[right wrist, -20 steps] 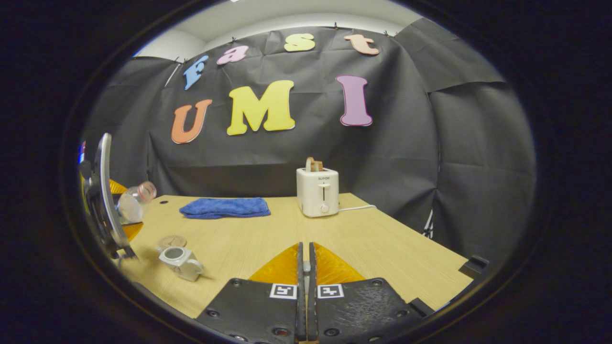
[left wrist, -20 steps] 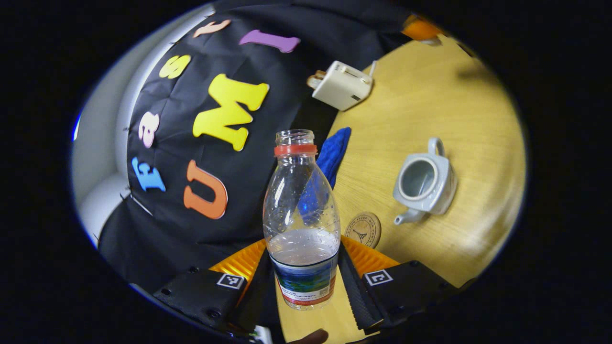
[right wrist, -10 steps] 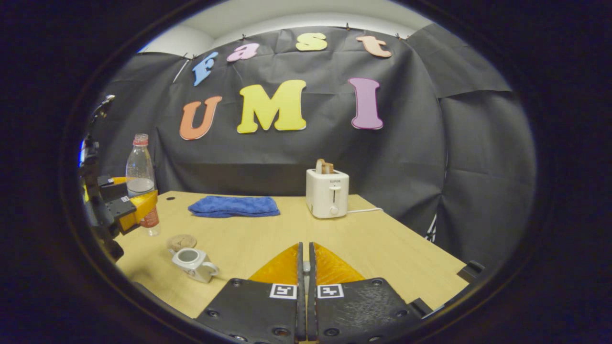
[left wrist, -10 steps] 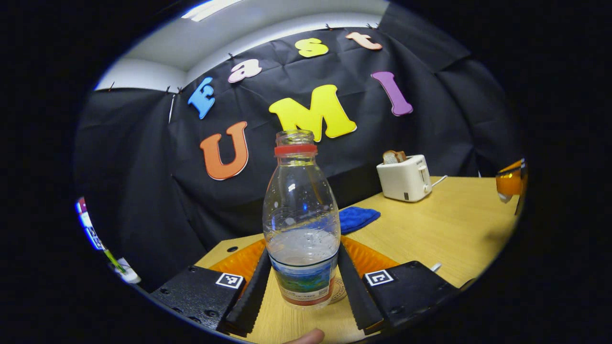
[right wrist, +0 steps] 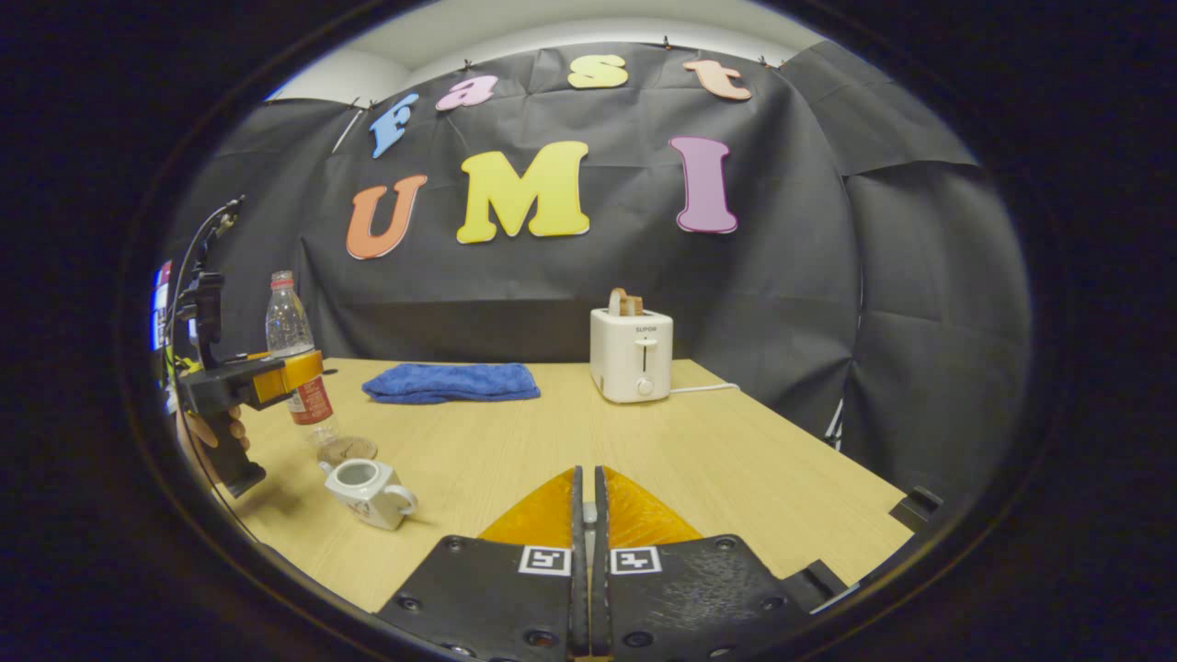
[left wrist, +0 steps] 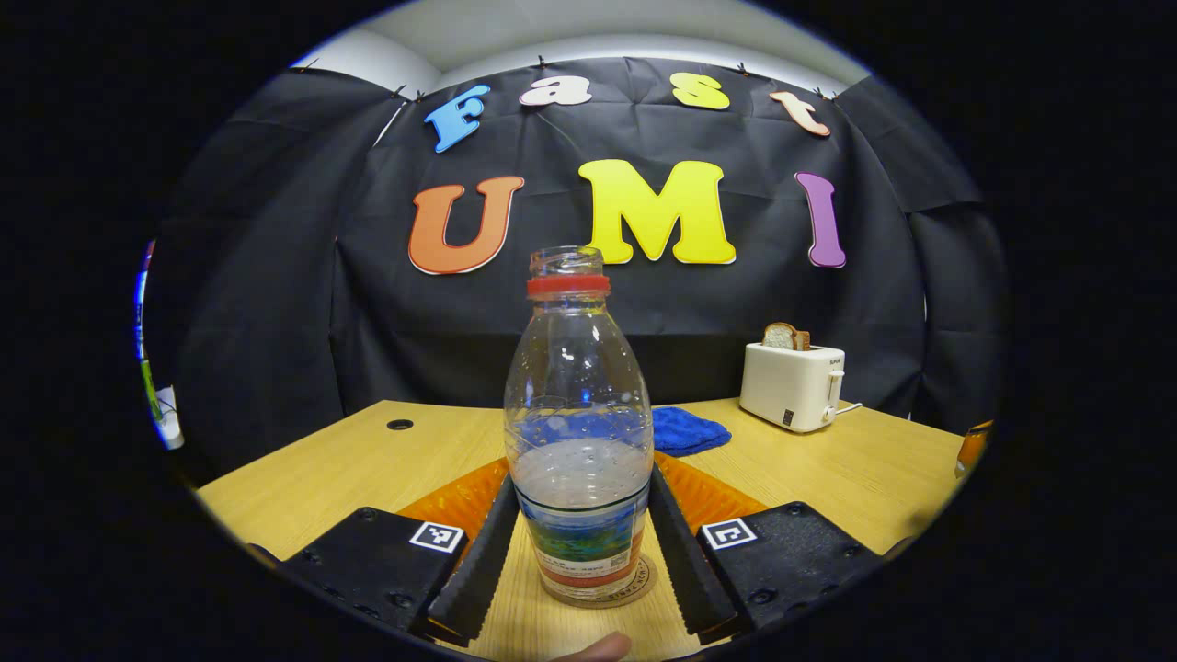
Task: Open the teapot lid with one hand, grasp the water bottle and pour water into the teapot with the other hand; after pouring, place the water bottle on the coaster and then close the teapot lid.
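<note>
Water bottle (left wrist: 577, 432) is standing upright on the round coaster (left wrist: 634, 588), which is lying on the wooden table (left wrist: 349, 469). The left gripper (left wrist: 577, 542) is clamping the bottle low on its body, both fingers (left wrist: 478, 570) pressing against the labelled part. The bottle is uncapped and is holding a little water, reaching just above the label.

From the right gripper view, the bottle (right wrist: 294, 368) is sitting in the left gripper (right wrist: 276, 377), with a hand (right wrist: 207, 432) wrapping that gripper's handle. Just in front of the coaster (right wrist: 348, 449), nearer the camera, the teapot (right wrist: 370, 481) is resting on the table with its lid off and its opening facing up; whether its handle is pointing away from the coaster is hard to tell. Behind the coaster, toward the booth's wall, a blue cloth (right wrist: 451, 382) is lying flat. Farther along from the coaster, well past the cloth, a white toaster (right wrist: 631, 354) with bread in its slot is standing.

The right gripper (right wrist: 588, 501) is hanging above the table, well apart from the coaster, its fingers pressed together; whether anything thin is sitting between them cannot be told.
</note>
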`<action>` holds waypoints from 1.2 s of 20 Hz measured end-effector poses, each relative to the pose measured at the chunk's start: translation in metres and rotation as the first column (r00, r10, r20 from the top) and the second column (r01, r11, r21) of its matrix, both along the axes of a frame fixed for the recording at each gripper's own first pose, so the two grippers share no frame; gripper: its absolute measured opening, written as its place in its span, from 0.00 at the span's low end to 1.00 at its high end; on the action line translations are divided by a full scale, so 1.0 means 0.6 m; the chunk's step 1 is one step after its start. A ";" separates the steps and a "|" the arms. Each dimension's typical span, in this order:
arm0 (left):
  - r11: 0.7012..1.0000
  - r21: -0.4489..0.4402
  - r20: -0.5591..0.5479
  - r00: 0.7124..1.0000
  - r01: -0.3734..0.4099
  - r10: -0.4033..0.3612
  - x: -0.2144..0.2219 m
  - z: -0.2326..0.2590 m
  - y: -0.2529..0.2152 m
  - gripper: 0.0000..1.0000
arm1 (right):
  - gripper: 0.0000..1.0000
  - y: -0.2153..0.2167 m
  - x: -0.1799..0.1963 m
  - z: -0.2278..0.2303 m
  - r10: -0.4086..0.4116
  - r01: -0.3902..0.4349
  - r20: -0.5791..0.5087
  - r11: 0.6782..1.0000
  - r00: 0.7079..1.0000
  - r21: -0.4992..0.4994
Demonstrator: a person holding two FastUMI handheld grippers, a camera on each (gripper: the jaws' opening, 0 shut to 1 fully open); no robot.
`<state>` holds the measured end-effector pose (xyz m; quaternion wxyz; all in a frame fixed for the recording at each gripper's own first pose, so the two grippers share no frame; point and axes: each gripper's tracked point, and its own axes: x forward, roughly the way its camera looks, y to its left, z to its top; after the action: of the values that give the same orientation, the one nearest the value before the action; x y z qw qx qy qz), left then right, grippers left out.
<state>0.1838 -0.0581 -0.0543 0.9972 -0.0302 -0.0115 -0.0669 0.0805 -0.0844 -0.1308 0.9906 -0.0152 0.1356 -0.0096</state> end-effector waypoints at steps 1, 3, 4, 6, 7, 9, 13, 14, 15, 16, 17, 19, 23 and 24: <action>1.000 0.001 0.005 1.000 0.002 -0.002 0.006 -0.005 -0.001 0.78 | 0.01 0.000 -0.002 -0.005 0.000 0.000 -0.003 1.000 1.000 0.005; 1.000 0.017 -0.008 1.000 0.004 -0.004 0.018 -0.024 -0.004 0.79 | 0.01 0.000 -0.004 -0.014 -0.004 0.004 -0.011 1.000 1.000 -0.013; 1.000 0.023 -0.026 1.000 0.013 -0.012 0.020 -0.035 -0.011 0.79 | 0.01 0.000 -0.005 -0.020 -0.004 0.004 -0.017 1.000 1.000 -0.022; 0.999 0.038 -0.021 1.000 0.018 -0.017 0.021 -0.037 -0.015 0.80 | 0.00 0.005 -0.006 -0.026 0.001 -0.002 -0.024 1.000 1.000 -0.026; 0.999 0.050 -0.012 1.000 0.016 -0.015 0.021 -0.036 -0.014 0.80 | 0.01 0.007 -0.006 -0.029 0.003 -0.004 -0.027 1.000 1.000 -0.027; 0.998 0.058 -0.006 1.000 0.017 -0.017 0.022 -0.039 -0.012 0.81 | 0.01 0.012 -0.003 -0.033 0.009 -0.010 -0.033 0.999 0.999 -0.033; 0.998 0.041 -0.007 0.999 0.036 -0.036 0.024 -0.042 -0.016 0.81 | 0.01 0.016 -0.005 -0.044 0.014 -0.015 -0.044 0.999 0.999 -0.033; 0.998 0.040 -0.021 0.999 0.048 -0.047 0.023 -0.050 -0.021 0.81 | 0.01 0.020 -0.005 -0.048 0.019 -0.020 -0.049 0.999 0.999 -0.030; 0.997 0.049 -0.024 0.998 0.052 -0.051 0.022 -0.054 -0.023 0.84 | 0.01 0.021 -0.005 -0.051 0.022 -0.023 -0.054 0.999 0.998 -0.025; 0.997 0.061 -0.017 0.999 0.045 -0.044 0.018 -0.051 -0.019 0.86 | 0.01 0.022 -0.006 -0.052 0.023 -0.024 -0.056 0.999 0.998 -0.022; 0.996 0.072 -0.011 0.999 0.042 -0.042 0.019 -0.049 -0.018 0.87 | 0.01 0.023 -0.006 -0.052 0.023 -0.024 -0.057 0.999 0.998 -0.022; 0.996 0.078 -0.012 0.999 0.052 -0.051 0.014 -0.050 -0.020 0.89 | 0.01 0.022 -0.009 -0.052 0.022 -0.023 -0.055 0.999 0.998 -0.025; 0.996 0.065 -0.015 0.998 0.057 -0.057 0.005 -0.051 -0.015 0.90 | 0.01 0.023 -0.019 -0.053 0.021 -0.022 -0.058 0.999 0.998 -0.024; 0.996 0.056 -0.019 0.998 0.067 -0.066 0.001 -0.054 -0.017 0.91 | 0.01 0.027 -0.022 -0.053 0.023 -0.025 -0.058 0.999 0.998 -0.024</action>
<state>0.1844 -0.0682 -0.0868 0.9950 -0.0028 -0.0002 -0.1002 0.0675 -0.0684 -0.1628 0.9860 -0.0294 0.1640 0.0011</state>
